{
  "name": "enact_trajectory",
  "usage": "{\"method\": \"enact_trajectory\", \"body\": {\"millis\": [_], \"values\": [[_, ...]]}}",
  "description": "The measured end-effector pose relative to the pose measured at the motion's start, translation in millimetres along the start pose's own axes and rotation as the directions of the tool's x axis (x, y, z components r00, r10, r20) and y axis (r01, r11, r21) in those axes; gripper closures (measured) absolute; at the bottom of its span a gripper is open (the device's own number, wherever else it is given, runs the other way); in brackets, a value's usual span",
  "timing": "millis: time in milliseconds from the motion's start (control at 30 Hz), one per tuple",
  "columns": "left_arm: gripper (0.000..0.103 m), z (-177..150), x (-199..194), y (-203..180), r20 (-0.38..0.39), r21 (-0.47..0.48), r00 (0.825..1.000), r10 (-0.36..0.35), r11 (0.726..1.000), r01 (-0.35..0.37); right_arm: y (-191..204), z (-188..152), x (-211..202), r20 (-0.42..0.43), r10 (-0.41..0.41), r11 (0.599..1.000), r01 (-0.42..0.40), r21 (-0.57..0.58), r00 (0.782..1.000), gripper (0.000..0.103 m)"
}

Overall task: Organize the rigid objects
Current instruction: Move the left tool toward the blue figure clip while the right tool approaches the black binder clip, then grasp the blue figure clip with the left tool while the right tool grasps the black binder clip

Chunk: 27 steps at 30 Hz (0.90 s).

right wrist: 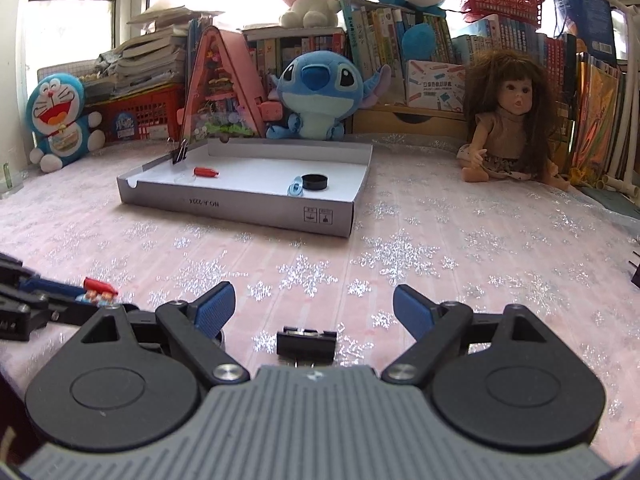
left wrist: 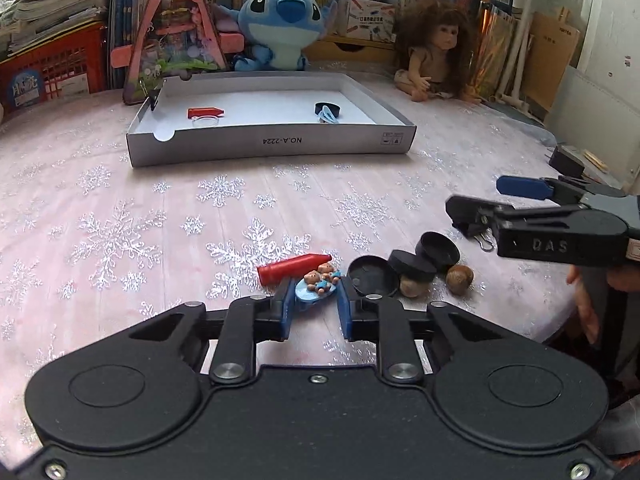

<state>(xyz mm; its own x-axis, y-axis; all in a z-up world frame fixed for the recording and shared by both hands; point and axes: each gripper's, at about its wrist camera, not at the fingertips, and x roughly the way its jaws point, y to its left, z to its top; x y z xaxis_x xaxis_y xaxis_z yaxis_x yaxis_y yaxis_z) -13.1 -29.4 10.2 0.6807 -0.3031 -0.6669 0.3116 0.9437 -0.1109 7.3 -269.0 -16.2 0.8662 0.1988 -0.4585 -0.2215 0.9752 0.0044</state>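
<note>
Pink snowflake-patterned tablecloth (left wrist: pixel 120 220): left gripper (left wrist: pixel 316 304), jaws nearly closed around the blue oval bear-figure charm (left wrist: pixel 318 286), should pinch squarely; right gripper (right wrist: pixel 314 312), jaws spread, straddles a black binder clip (right wrist: pixel 307 345); grey cardboard tray (left wrist: pixel 272 146) at twelve o'clock.

My table has a pink snowflake cloth (left wrist: pixel 120 208). On it lie the grey box (left wrist: pixel 272 148), red bottle (left wrist: pixel 294 268), black caps (left wrist: pixel 412 266), two nuts (left wrist: pixel 460 279), a binder clip (right wrist: pixel 307 345).

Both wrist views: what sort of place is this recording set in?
Probably a child's room or home study corner: crowded bookshelves, plush toys such as the blue one, and a doll behind a snowflake-patterned tablecloth.
</note>
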Motion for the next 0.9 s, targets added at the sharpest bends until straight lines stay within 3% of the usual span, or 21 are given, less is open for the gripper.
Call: {"method": "enact_trajectory", "body": {"millis": [167,400,900], "values": [[0.083,4,4,5,0.006,-0.001,1.000,0.016,1.000,-0.016,2,-1,-2,-0.017,0.002,0.999,-0.003,-0.050,1.000,0.015],[0.083,11,9,18,0.014,0.000,0.997,0.071,0.997,-0.071,2,-5,5,-0.068,0.021,0.999,-0.023,-0.023,0.997,0.029],[0.078,11,5,47,0.005,-0.032,0.988,0.155,0.987,-0.155,6,-8,13,-0.079,0.026,0.999,-0.029,-0.041,0.997,0.030]]}}
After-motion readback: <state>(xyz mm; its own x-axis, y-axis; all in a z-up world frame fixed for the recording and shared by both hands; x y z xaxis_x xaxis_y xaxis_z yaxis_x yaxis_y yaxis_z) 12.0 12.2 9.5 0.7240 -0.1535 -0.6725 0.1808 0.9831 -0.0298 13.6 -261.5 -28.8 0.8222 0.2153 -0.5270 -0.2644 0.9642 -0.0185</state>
